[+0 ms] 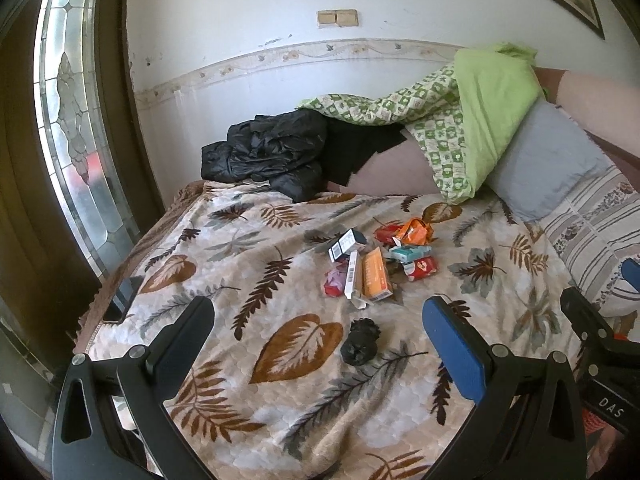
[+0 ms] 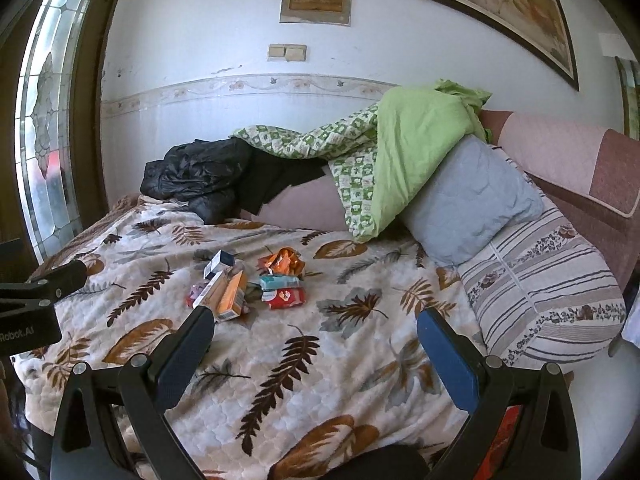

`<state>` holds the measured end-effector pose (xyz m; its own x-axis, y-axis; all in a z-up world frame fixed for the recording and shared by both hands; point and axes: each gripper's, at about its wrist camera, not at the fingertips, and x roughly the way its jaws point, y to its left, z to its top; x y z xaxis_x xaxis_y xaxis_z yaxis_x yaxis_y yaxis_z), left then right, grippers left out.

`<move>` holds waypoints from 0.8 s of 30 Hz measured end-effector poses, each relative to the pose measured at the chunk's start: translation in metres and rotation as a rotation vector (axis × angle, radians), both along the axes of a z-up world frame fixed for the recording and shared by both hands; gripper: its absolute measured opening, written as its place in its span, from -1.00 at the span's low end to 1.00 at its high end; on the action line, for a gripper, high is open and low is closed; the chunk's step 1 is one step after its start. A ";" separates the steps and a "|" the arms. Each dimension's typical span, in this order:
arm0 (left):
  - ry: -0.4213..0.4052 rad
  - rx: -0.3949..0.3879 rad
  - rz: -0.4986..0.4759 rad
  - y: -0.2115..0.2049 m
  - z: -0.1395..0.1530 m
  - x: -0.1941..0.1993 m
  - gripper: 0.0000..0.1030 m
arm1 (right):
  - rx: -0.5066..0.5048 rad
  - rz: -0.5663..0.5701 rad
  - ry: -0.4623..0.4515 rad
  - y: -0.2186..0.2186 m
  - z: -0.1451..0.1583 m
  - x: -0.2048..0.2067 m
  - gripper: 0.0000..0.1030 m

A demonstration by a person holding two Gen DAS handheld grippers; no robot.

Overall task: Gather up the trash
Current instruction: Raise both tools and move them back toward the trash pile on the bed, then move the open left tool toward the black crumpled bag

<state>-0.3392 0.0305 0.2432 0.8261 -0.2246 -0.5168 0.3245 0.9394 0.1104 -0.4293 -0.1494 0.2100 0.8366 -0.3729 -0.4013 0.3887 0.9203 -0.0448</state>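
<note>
A pile of trash [image 1: 376, 264] lies mid-bed on the leaf-patterned blanket [image 1: 280, 400]. It holds an orange box [image 1: 376, 276], a slim white box [image 1: 351, 274], a black-and-white box [image 1: 346, 244], an orange wrapper [image 1: 414, 230] and teal and red packets. A crumpled black lump [image 1: 360, 346] sits just nearer. My left gripper [image 1: 318, 306] is open above the blanket, short of the pile. My right gripper [image 2: 316, 316] is open too, to the right of the pile [image 2: 256, 280], holding nothing. In the left wrist view the right gripper [image 1: 600, 284] shows at the right edge.
A black jacket [image 1: 264, 148], a green quilt [image 1: 472, 120], a grey pillow [image 1: 548, 164] and a striped pillow [image 2: 540, 288] lie along the back and right. A dark phone [image 1: 122, 300] rests at the bed's left edge. A glass-panelled door [image 1: 72, 120] stands at left.
</note>
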 end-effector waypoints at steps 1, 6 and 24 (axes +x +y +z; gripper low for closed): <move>0.007 -0.003 -0.002 0.000 0.000 0.001 1.00 | -0.001 -0.003 0.001 -0.001 0.000 0.001 0.98; 0.028 -0.010 -0.006 -0.001 -0.004 0.004 1.00 | 0.013 -0.013 0.002 -0.005 -0.001 0.001 0.98; 0.072 -0.001 -0.013 -0.006 -0.017 0.012 1.00 | 0.044 -0.034 0.024 -0.014 -0.009 0.005 0.98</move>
